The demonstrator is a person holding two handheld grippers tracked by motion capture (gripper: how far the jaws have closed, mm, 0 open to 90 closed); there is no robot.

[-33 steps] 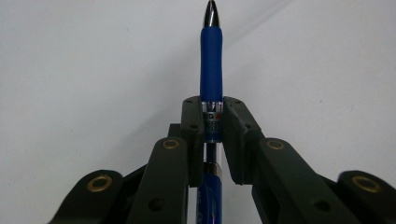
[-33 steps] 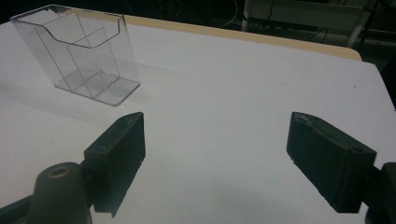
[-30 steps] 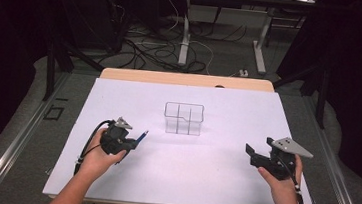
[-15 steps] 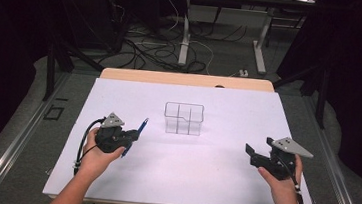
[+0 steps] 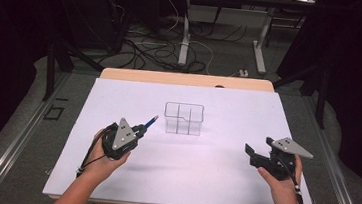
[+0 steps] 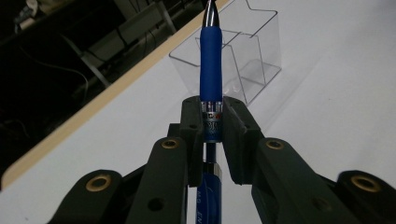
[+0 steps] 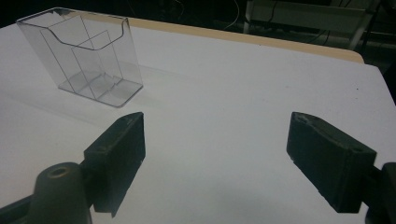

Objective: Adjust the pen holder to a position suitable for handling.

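Observation:
A blue pen (image 6: 211, 60) with a silver tip is clamped between the jaws of my left gripper (image 6: 212, 135), which is shut on it. In the high view the left gripper (image 5: 138, 130) is held above the white table at the left, and the pen (image 5: 150, 123) points up and right toward a clear plastic organizer (image 5: 183, 118) with divided compartments. The organizer (image 6: 238, 51) stands upright just beyond the pen tip. My right gripper (image 5: 250, 155) hovers at the right, open, nothing between its jaws (image 7: 215, 163). The organizer (image 7: 81, 56) lies to its far left.
A white sheet (image 5: 222, 176) covers the table, with a wooden edge (image 5: 186, 79) at the back. Beyond it the floor holds cables (image 5: 139, 47) and metal table legs (image 5: 185, 37). Dark curtains stand at both sides.
My left gripper has risen and turned with the pen, whose tip now points more toward the organizer. The right gripper has stayed in place.

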